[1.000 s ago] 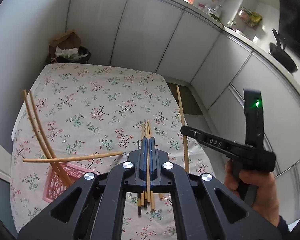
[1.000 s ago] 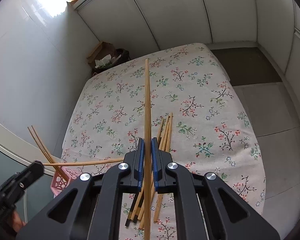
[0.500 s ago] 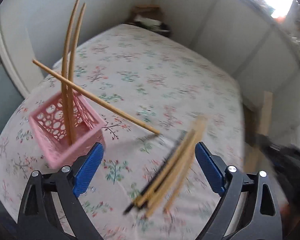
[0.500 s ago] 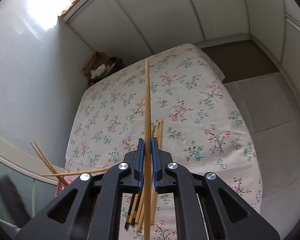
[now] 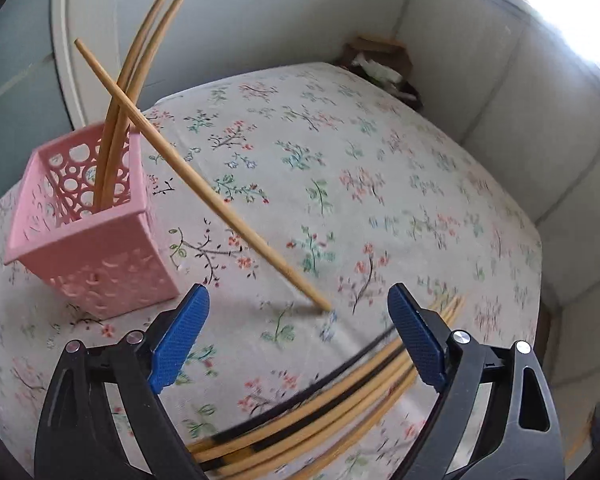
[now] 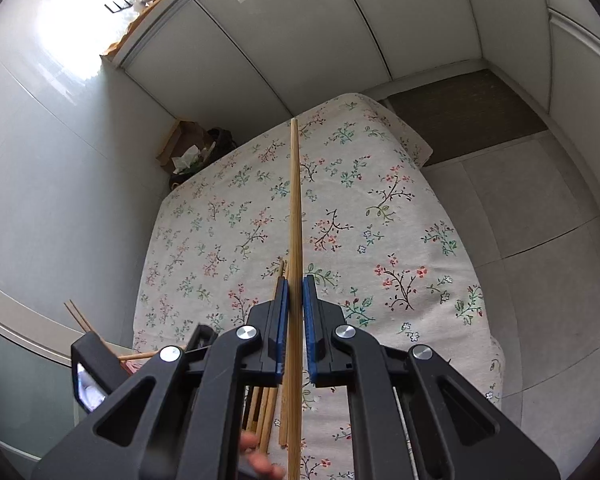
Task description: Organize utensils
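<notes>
A pink perforated basket [image 5: 88,224] stands on the floral tablecloth [image 5: 340,160] at the left. Two bamboo chopsticks [image 5: 116,120] stand in it. A third chopstick [image 5: 204,184] leans on its rim, tip on the cloth. My left gripper [image 5: 298,296] is open and empty, low over the cloth, with that tip between its fingers. A pile of several chopsticks [image 5: 340,396] lies under its right finger. My right gripper [image 6: 295,280] is shut on one bamboo chopstick [image 6: 296,200], which points away over the table, above the pile [image 6: 268,400].
A paper bag and a dark bin [image 6: 196,152] sit past the table's far corner. White cabinet panels close in the left and back. Grey floor tiles [image 6: 540,240] lie to the right. A hand's fingers [image 6: 256,456] and the left gripper's body [image 6: 96,364] show low in the right wrist view.
My left gripper went from shut to wide open, rolled and dropped towards the pink basket. My right gripper shifted a little sideways, still holding its chopstick.
</notes>
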Tool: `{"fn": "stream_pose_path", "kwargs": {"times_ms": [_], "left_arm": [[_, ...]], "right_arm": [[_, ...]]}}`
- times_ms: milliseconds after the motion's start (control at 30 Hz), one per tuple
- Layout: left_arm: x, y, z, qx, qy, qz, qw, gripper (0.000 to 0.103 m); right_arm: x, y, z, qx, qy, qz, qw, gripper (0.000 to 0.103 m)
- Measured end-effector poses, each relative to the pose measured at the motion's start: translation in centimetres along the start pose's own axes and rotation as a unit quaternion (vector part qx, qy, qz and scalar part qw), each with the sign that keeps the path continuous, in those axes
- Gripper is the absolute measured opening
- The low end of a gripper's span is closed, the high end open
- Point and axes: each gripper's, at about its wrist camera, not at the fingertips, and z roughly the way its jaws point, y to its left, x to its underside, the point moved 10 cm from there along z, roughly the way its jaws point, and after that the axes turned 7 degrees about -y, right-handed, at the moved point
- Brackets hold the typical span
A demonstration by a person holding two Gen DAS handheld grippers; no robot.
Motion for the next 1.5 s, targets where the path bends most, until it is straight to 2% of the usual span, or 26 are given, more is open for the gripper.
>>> {"fn": "stream_pose_path", "kwargs": {"times_ms": [200,400,600,800,1000,1033,1067,1233,1267,1333,1400,1433,1467,1500], "left_arm": [[-1.5,0.4,1.8,-0.026,-0.014,-0.042,0.9987,0.087],[-1.8,1.0,3.1,-0.039,-0.010,-0.054,0.9977,0.086],[-2.6,0.8,3.1,-0.032,-0.027,-0.053,0.9977,0.075],[-3.2,0.8,3.1,-0.019,-0.038,-0.055,0.9976,0.052],[-4.0,0.9,2.3,-0.007,-0.061,-0.040,0.9973,0.015],[-4.1,0.7,2.3,0.001,-0.061,-0.036,0.9975,0.002],[-4.2,0.6,2.3,0.009,-0.059,-0.031,0.9978,0.000],[-5.0,0.0,1.0,0.033,-0.090,-0.008,0.9954,0.000],[-4.9,-0.1,0.9,0.042,-0.086,-0.008,0.9954,0.000],[-3.9,-0.6,1.3,0.061,-0.054,-0.013,0.9966,0.000],[-2.5,-0.2,1.7,0.055,-0.019,-0.029,0.9979,0.000],[-2.1,0.1,1.8,0.038,-0.013,-0.035,0.9986,0.005],[-1.7,0.8,1.8,0.006,-0.013,-0.045,0.9989,0.034],[-1.7,1.4,1.7,-0.021,-0.018,-0.057,0.9980,0.054]], "right_arm": [[-0.4,-0.4,-0.2,-0.007,-0.001,0.008,1.000,0.008],[-0.3,-0.5,0.0,-0.008,0.004,0.008,1.000,0.008],[-0.1,-0.3,0.1,-0.008,0.006,0.005,1.000,0.008],[0.0,-0.4,0.3,-0.002,0.011,0.006,1.000,0.008],[0.4,-0.3,0.5,0.001,0.018,0.006,1.000,0.008],[0.4,-0.3,0.5,0.001,0.018,0.005,1.000,0.008],[0.4,-0.2,0.4,0.001,0.018,0.005,1.000,0.008],[0.2,-0.7,0.1,-0.001,0.014,0.013,1.000,0.008],[0.3,-0.7,0.0,-0.001,0.014,0.013,1.000,0.008],[0.3,-0.7,-0.1,-0.002,0.014,0.014,1.000,0.008],[0.3,-0.7,-0.1,-0.004,0.014,0.015,1.000,0.008],[0.3,-0.7,-0.1,-0.004,0.015,0.016,1.000,0.008],[0.4,-0.7,-0.1,-0.004,0.016,0.016,1.000,0.008],[0.5,-0.7,-0.1,-0.003,0.017,0.016,1.000,0.008]]}}
